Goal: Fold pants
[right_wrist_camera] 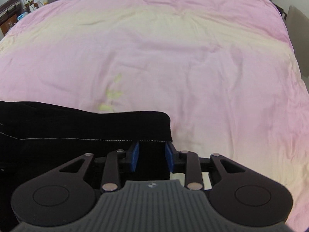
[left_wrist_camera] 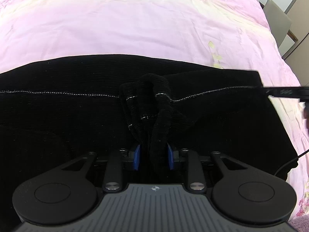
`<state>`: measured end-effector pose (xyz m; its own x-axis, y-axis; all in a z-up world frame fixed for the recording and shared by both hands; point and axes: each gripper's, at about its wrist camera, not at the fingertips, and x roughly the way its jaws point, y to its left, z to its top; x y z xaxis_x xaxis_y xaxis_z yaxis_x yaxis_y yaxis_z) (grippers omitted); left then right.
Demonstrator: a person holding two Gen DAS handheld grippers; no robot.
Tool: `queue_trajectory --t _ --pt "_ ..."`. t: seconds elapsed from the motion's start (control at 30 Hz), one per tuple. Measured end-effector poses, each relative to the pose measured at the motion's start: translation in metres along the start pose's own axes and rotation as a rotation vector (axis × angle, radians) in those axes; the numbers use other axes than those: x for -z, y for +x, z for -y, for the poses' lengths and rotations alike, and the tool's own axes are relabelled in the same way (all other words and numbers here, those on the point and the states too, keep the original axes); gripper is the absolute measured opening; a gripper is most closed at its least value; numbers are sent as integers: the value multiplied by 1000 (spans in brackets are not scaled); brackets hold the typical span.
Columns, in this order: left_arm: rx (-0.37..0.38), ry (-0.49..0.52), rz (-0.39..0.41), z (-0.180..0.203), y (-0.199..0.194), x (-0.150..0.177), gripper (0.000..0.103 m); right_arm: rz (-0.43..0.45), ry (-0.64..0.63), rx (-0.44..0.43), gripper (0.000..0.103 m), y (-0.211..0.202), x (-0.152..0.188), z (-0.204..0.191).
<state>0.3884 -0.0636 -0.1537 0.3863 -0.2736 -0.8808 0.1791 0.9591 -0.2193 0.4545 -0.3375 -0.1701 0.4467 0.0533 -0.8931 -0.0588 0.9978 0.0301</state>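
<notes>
Black ribbed pants with a thin white stitch line lie across a pink bed cover. My left gripper points down at their middle. A raised ridge of black cloth runs up from between its blue pads, which stand apart without squeezing it. In the right wrist view the pants end in a squared corner. My right gripper hangs over that corner, blue pads apart, with flat cloth showing in the gap.
The pink cover stretches far beyond the pants. A blurred black bar with white lettering and a thin cable cross the right side of the left wrist view. Grey chairs stand past the bed's right edge, dark furniture at far left.
</notes>
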Motion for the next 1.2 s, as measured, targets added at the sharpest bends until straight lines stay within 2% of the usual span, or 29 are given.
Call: queue_trajectory --t 0.03,0.13,0.27,0.33,0.47,0.6,0.7,0.87,0.97,1.07,1.2 --pt "3 -3 0 0 1 0 32 -17 33 -14 36 7 4 6" --pt "3 -17 -9 1 3 -3 32 -27 83 -40 38 8 3 15" --pt "-2 -7 14 5 0 -1 32 27 6 -53 29 -35 9 5" --pt "2 -12 24 5 1 1 32 50 -57 -80 28 -61 26 -1" --pt "6 -20 28 4 2 4 32 24 -100 -90 25 -95 73 -8" --pt "-2 -7 30 4 1 6 32 -42 -110 -55 23 -86 117 -7" --pt "1 4 36 4 0 9 34 -69 -94 -51 24 -62 133 -4" --pt "-42 -13 68 10 -8 14 43 -99 -103 -35 25 -56 129 -7" --pt "-63 -7 110 15 -26 22 45 -108 -121 -26 27 -57 123 -8" --pt "-73 12 152 15 -53 34 49 -89 -178 -6 27 -68 117 -17" --pt "-101 -30 156 -1 -87 48 51 -37 -254 -16 30 -88 109 -36"
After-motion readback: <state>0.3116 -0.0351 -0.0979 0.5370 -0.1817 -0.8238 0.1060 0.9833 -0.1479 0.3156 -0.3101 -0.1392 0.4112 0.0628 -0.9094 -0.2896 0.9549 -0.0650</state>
